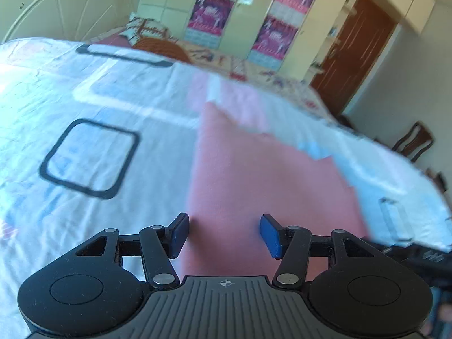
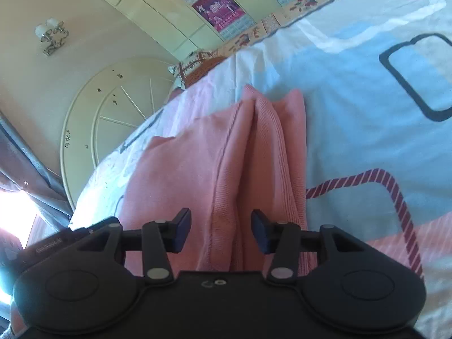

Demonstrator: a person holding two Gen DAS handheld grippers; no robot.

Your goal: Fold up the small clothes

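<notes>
A pink garment [image 1: 254, 175] lies flat on the bed, blurred in the left wrist view. My left gripper [image 1: 225, 226] hovers over its near end, jaws open, nothing pressed between the blue pads. In the right wrist view the same pink garment [image 2: 197, 155] shows folded layers, with ribbed edges [image 2: 271, 141] running away from me in a ridge. My right gripper [image 2: 219, 223] stands open over that ridge; the fabric lies under and between the fingers, and the pads do not press on it.
The bed sheet [image 1: 90, 155] is white and blue with black square outlines. A pillow [image 1: 147, 28] and a round headboard [image 2: 113, 118] mark the bed's head. A wardrobe with pink posters [image 1: 209, 14], a brown door [image 1: 358, 48] and a chair [image 1: 415, 141] stand beyond.
</notes>
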